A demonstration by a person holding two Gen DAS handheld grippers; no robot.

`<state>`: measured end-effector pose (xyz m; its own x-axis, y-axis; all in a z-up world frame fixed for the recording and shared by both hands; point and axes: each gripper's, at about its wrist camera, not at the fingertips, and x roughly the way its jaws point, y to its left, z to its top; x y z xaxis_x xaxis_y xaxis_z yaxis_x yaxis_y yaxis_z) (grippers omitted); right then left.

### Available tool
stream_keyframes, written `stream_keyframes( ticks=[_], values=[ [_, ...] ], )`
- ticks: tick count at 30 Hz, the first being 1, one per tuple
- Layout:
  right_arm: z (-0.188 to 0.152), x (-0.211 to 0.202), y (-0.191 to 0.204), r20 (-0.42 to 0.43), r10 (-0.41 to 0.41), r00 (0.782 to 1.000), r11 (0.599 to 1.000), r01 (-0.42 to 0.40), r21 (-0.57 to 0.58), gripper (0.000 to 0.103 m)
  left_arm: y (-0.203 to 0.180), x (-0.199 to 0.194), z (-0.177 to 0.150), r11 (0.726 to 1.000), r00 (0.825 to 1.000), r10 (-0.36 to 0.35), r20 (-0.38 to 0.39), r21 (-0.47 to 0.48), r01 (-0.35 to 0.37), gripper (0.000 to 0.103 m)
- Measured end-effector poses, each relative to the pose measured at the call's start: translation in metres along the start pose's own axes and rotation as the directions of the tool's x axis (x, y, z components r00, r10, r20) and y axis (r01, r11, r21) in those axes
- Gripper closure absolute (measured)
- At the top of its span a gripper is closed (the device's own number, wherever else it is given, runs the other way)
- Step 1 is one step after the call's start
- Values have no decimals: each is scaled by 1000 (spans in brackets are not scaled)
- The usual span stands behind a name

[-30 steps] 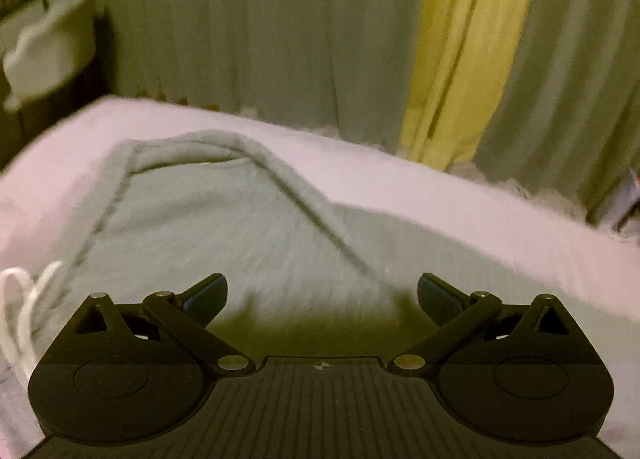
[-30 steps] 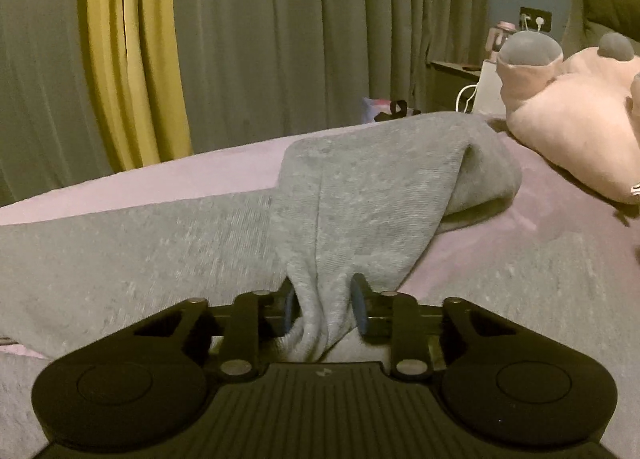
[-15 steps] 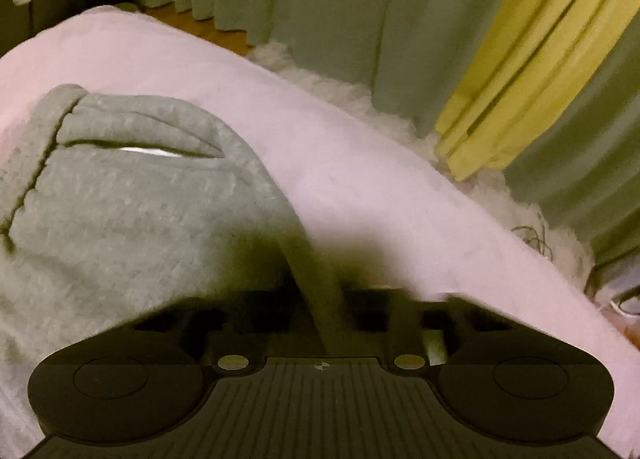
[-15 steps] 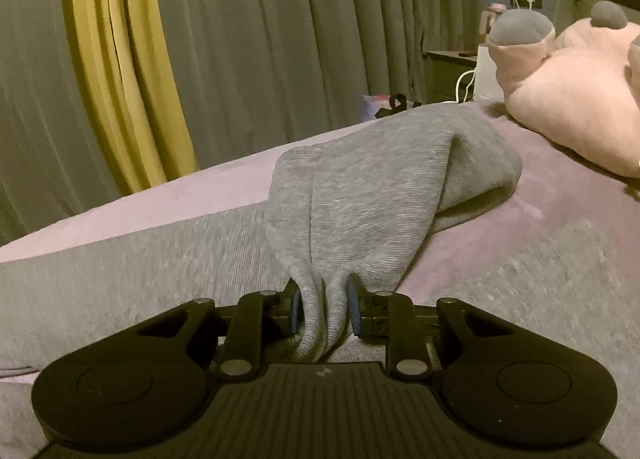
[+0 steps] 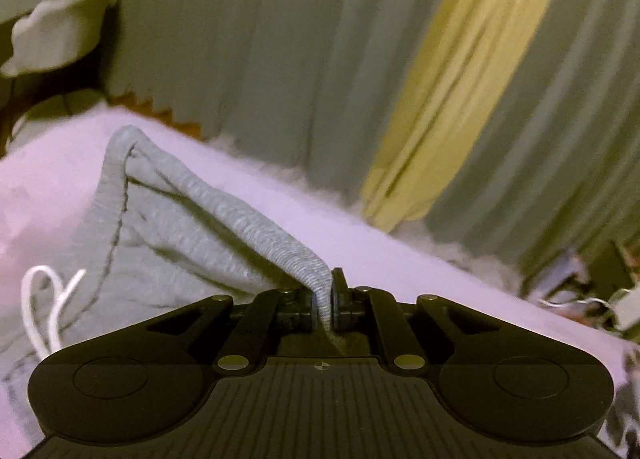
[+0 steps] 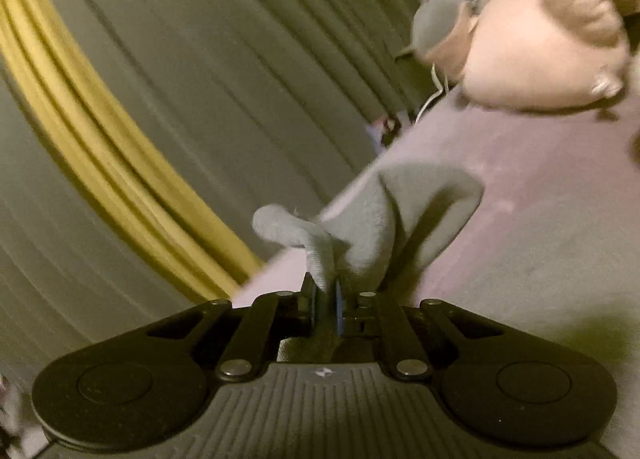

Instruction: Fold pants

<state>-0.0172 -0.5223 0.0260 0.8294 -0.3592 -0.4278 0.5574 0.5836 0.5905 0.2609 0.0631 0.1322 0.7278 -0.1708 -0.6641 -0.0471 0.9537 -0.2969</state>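
Observation:
Grey sweatpants point(image 5: 168, 243) lie on a bed with a pale pink cover point(image 5: 384, 251). My left gripper point(image 5: 325, 299) is shut on the ribbed waistband point(image 5: 256, 223) and holds it lifted off the bed. A white drawstring point(image 5: 44, 299) lies loose at the left. My right gripper point(image 6: 326, 299) is shut on a bunched end of a pant leg point(image 6: 320, 251), raised above the bed, with the rest of the leg point(image 6: 404, 211) trailing down onto the cover behind.
Grey-green curtains point(image 5: 260, 59) with a yellow one point(image 5: 460, 107) hang past the bed's far edge. A large pink plush toy point(image 6: 540, 39) lies on the bed point(image 6: 540, 179) at the upper right. Cables and clutter point(image 5: 580, 299) sit beside the bed.
My left gripper has closed on the waistband and lifted it. My right gripper, still shut on the leg, has risen and tilted, pulling the cloth up off the bed.

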Motion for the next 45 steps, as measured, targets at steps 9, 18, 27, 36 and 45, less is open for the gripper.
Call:
stream_keyframes(
  ticks=[9,18,27,36,45],
  values=[
    [14,-131,-54,-19,-130,991,990,131,45,97,69,-72,-132,997,994,-41,-106,-74,33,94],
    [0,-139,-90,-160,-235,959,967,247,66,87,91,-42,-177,991,986,74,-152,-102,-90,64],
    [-7,-143,-124,-220,-247,944,951,280,133,48,104,-27,-173,984,986,38,-160,-163,-65,57],
    [-7,-115,-137,-254,-193,948,950,245,194,77,103,-16,-174,978,981,15,-194,-201,-55,83],
    [-11,-96,-127,-291,-159,943,960,217,178,81,109,-19,-174,970,983,-26,-179,-241,-18,92]
  ],
)
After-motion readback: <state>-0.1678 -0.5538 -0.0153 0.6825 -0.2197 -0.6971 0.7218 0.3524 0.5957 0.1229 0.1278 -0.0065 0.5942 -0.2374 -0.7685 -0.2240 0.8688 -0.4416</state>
